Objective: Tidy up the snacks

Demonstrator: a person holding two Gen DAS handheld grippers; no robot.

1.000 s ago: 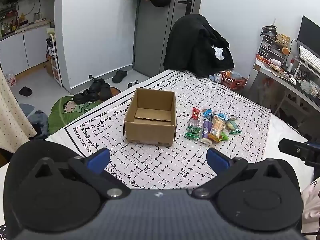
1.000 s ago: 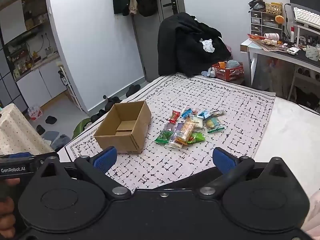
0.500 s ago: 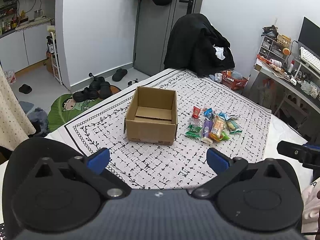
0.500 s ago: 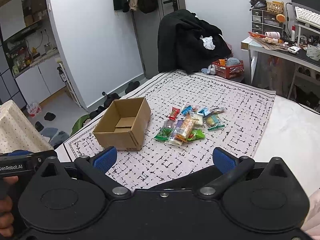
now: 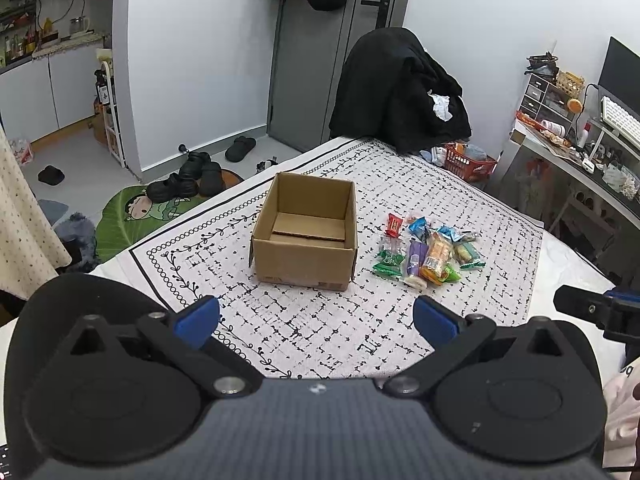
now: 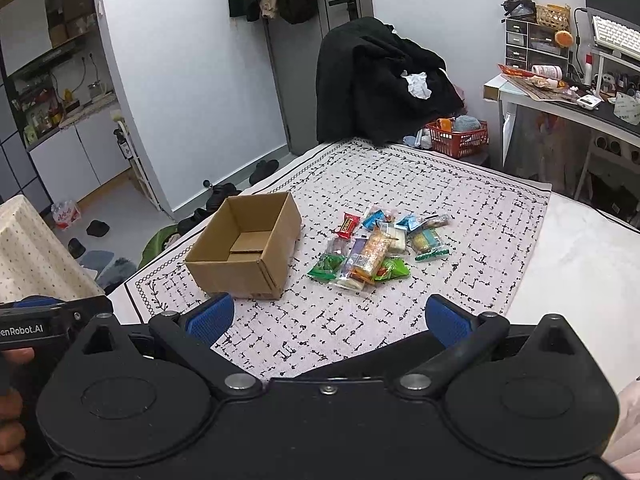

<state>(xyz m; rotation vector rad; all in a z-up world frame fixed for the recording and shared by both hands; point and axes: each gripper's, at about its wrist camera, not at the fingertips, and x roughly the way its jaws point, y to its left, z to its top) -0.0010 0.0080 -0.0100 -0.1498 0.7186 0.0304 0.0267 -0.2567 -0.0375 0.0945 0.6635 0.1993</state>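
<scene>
Grippers nearest: left gripper (image 5: pixel 316 316) w/ matte black housing, ribbed grey plastic body, two blue pads spread wide apart, nothing between them. Right gripper (image 6: pixel 328 318) same build, smooth black shell w/ round moulded discs, blue fingers also wide apart and empty. Both hover above the near edge of the cloth (image 6: pixel 460 280), not touching it. Cloth is white fabric, flat, printed w/ broken black grid and a leafy scroll border.

Mid cloth: cardboard box (image 5: pixel 306 236), corrugated brown, rectangular, open top, upright, one loose flap lying on its floor, otherwise empty. Just beside it on its right, the snacks (image 5: pixel 426 250) in a loose heap of small glossy plastic wrappers: red, blue, green, purple, orange, clear. Some overlap; none in the box.

Beyond the cloth's far edge: chair (image 6: pixel 372 80) draped in soft black clothing, a red mesh basket (image 6: pixel 458 140) on the floor by it, dark rubbery shoes (image 5: pixel 192 178) near the door.
</scene>
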